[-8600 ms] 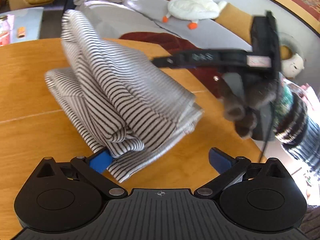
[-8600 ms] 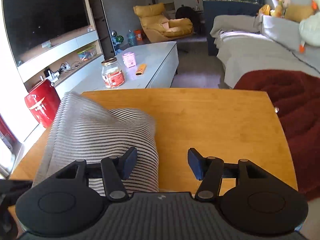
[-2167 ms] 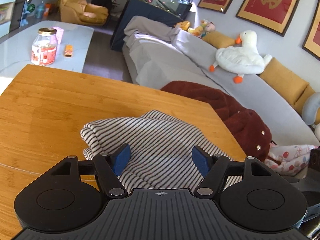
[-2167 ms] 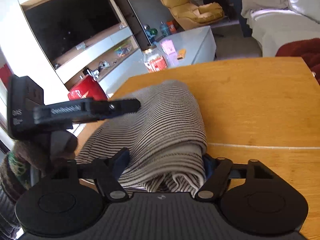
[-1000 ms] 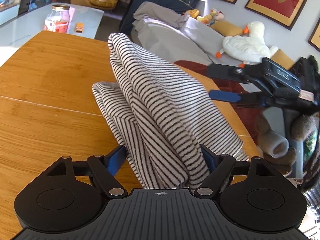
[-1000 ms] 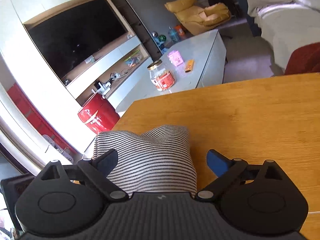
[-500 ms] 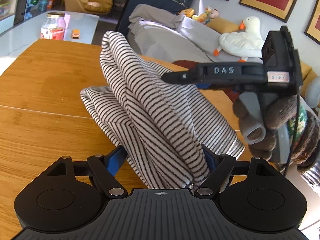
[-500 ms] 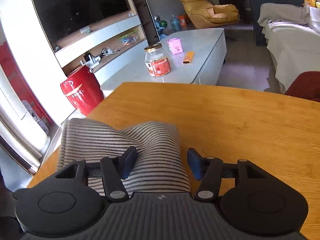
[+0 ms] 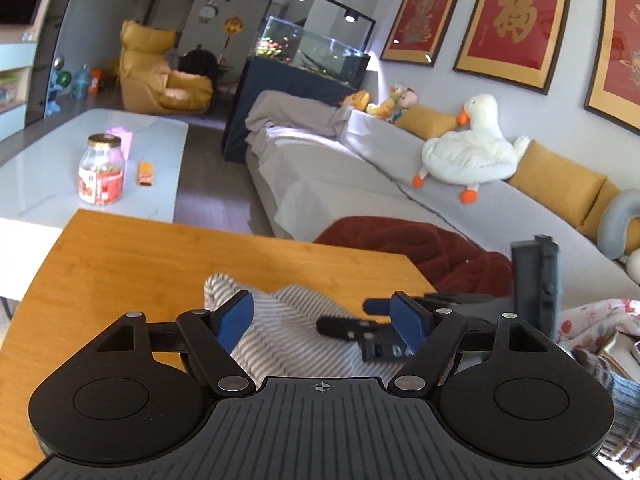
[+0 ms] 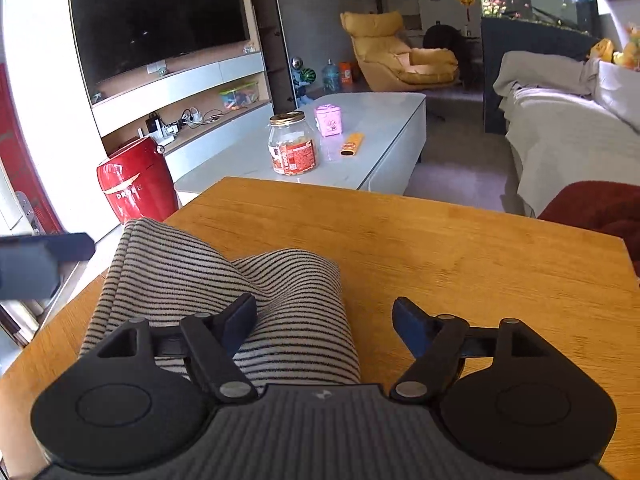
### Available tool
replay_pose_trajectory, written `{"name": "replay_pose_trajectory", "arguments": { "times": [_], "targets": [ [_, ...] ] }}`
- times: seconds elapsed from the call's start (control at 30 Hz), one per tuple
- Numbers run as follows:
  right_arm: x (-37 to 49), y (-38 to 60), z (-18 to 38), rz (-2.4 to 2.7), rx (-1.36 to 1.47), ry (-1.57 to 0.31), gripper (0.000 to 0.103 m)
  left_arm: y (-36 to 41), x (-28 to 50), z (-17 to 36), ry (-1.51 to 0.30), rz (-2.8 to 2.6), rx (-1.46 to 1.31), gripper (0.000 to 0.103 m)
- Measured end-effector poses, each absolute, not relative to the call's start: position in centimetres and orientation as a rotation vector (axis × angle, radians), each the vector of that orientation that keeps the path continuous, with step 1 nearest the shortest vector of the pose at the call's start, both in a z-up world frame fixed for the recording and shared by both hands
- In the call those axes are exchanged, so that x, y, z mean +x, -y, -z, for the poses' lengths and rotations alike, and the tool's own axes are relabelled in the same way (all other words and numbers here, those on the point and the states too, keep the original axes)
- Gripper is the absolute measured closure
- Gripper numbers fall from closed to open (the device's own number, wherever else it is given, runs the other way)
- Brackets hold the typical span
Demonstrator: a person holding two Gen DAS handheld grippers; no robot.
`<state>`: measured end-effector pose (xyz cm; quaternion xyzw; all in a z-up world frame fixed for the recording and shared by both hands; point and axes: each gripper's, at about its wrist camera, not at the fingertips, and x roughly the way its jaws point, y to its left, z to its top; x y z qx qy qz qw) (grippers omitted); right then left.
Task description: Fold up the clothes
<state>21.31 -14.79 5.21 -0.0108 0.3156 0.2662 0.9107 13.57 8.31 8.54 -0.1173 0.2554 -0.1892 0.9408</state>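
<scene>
The grey-and-black striped knit garment [image 10: 224, 292], already folded into a thick bundle, lies on the orange wooden table [image 10: 460, 248], close to its near edge and toward the left corner as I see it through the right wrist camera. Its long axis runs from that near edge away toward the far edge, and a raised hump crosses the far end of the bundle.

From my right gripper [image 10: 324, 320] the bundle sits low and to the left: one finger [image 10: 240, 316] rests over the stripes, the other stands above bare wood, so only the bundle's right flank falls inside the gap. The jaws are opening and neither pad presses the cloth.

My left gripper [image 9: 320, 316] looks down on the same bundle from the opposite side, with the striped cloth between its fingers; those jaws are closing, yet I see no pad biting the fabric, though the view past the fingers is cramped and I may be missing contact. The right gripper's black body crosses just beyond its right finger.

I judge the left gripper better centred on the bundle; the right would need to shift left to straddle it.
</scene>
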Motion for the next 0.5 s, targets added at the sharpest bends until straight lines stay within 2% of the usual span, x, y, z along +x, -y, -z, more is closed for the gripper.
{"name": "replay_pose_trajectory", "arguments": {
  "times": [0.17,0.33,0.5],
  "targets": [
    [18.4,16.2,-6.4,-0.532,-0.024,-0.614,0.024,-7.4,18.4,-5.7,-0.645,0.341,-0.184,0.03],
    [13.6,16.3,-7.6,-0.667,-0.036,-0.559,0.024,-7.8,18.7,-4.1,-0.67,0.342,-0.155,0.03],
    [10.9,13.3,-4.8,-0.679,-0.178,-0.561,0.019,-8.4,18.9,-3.5,-0.681,0.352,-0.173,0.028]
  ]
}}
